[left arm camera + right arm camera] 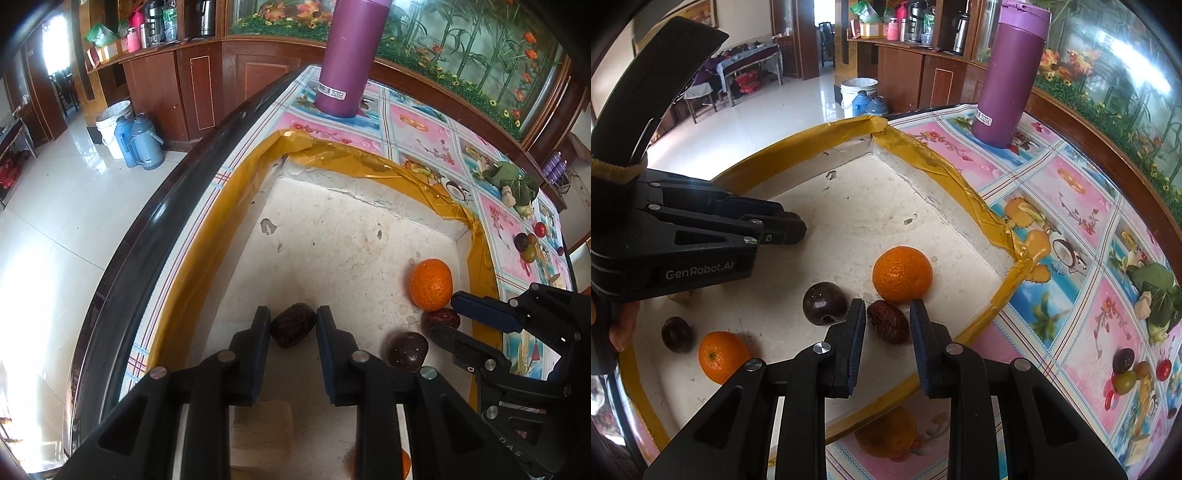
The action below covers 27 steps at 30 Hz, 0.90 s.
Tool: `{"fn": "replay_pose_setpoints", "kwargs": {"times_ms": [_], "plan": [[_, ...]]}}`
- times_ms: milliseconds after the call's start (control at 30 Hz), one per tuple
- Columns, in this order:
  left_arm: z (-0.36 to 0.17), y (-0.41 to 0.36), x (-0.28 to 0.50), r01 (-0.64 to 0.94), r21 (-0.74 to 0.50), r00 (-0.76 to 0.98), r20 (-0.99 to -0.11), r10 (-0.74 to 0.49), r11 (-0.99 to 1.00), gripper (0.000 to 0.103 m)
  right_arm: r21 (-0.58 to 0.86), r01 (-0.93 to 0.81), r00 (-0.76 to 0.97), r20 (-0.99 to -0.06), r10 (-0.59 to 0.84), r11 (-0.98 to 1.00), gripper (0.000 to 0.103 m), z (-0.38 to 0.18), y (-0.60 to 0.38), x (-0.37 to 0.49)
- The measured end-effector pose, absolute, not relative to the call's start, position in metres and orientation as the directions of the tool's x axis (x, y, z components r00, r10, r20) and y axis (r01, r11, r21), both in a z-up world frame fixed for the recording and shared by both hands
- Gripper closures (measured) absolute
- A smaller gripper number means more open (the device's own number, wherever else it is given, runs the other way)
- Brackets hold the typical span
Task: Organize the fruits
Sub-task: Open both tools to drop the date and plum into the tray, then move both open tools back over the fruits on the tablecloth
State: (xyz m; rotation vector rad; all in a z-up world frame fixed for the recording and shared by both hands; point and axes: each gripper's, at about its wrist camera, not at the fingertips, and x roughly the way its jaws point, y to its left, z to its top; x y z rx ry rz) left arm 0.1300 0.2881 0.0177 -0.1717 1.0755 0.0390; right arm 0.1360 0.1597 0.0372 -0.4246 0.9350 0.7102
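- White foam tray [960, 236] with yellow tape is holding all the fruit.
- We are pinching one date [291, 325] in our left tongs [293, 325], nearly shut.
- Our right tongs [887, 323] are gripping another date [888, 321], just beside the tray's orange [902, 274] and plum [824, 302].

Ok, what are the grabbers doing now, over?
Left gripper shut on a red date. Right gripper shut on another date. Both inside the tray. Mandarin close by, nothing blocking.

Orange mandarin [902, 274], purple flask [1010, 74], yellow-taped white tray [979, 206].
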Motion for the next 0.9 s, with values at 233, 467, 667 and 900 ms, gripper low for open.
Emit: {"fn": "replay_pose_setpoints", "kwargs": {"times_ms": [233,467,667,900], "plan": [[0.02,0.284,0.124,-0.117,-0.108,0.472,-0.881,-0.04,0.987,0.063,-0.037,-0.705,0.405,-0.841,0.359,0.709,0.077,0.04,0.159,0.131],[0.031,0.281,0.107,-0.125,-0.076,0.498,-0.867,-0.004,0.989,0.049,-0.043,-0.701,0.425,-0.827,0.369,0.712,0.071,0.051,0.153,0.113],[0.037,0.28,0.09,-0.139,-0.065,0.504,-0.864,0.014,0.988,0.046,-0.036,-0.695,0.44,-0.811,0.386,0.718,0.068,0.062,0.14,0.093],[0.044,0.26,0.063,-0.132,-0.029,0.528,-0.848,0.046,0.991,0.037,-0.008,-0.66,0.437,-0.818,0.375,0.751,0.064,0.06,0.109,0.068]]}}
